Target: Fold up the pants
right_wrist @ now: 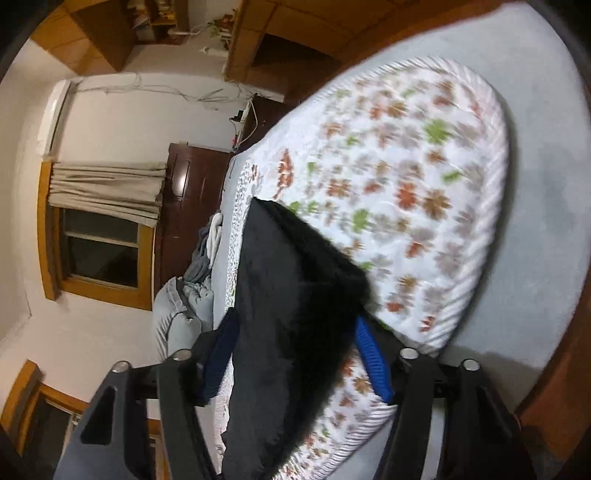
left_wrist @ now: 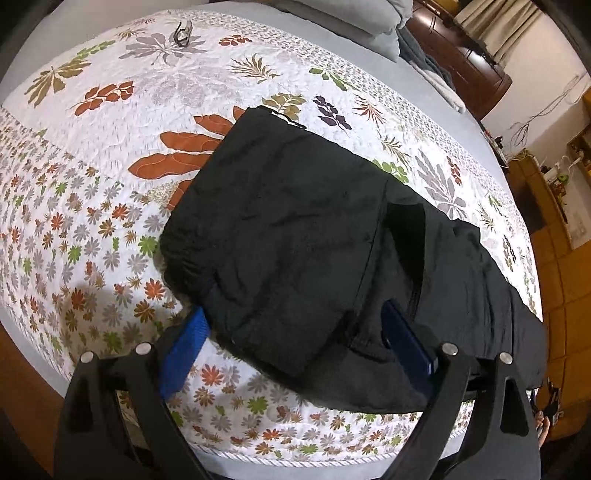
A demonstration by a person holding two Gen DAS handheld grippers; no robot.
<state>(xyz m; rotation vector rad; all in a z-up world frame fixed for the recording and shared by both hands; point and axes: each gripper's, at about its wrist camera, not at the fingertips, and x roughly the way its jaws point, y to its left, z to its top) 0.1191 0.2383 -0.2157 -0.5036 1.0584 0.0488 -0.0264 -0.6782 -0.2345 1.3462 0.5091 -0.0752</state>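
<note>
**Black pants on the floral quilt, both grippers spread wide**

The left gripper (left_wrist: 295, 339) points forward and down over the near edge of the quilt (left_wrist: 122, 177), its camera looking across the bed. Its two blue fingers (left_wrist: 184, 354) stand well apart. The black pants (left_wrist: 303, 236) lie flat on the quilt between and beyond them, folded into a thick block whose far corner reaches toward the middle of the quilt. The left blue pad sits just beside the near left edge of the pants; the right one lies against the dark cloth, partly hidden by a fold. Whether either pad presses the fabric cannot be told, but the fingers are not closed on anything. A longer part of the pants runs off to the right along the quilt's near edge.

The right gripper (right_wrist: 295, 354) is rolled steeply to one side, so that the quilt and the room appear turned on end in its view. Its blue fingers (right_wrist: 373, 362) are likewise spread wide, with a blurred stretch of the pants passing between them and past the camera; the cloth is not pinched.

The quilt covers a grey sheet (left_wrist: 55, 48) on the bed. At the quilt's far side lies a small dark object (left_wrist: 181, 32), too small to identify. Beyond the quilt's far right corner are grey pillows (left_wrist: 369, 26) and a dark wooden headboard (left_wrist: 461, 62). No container shows in either view.
</note>
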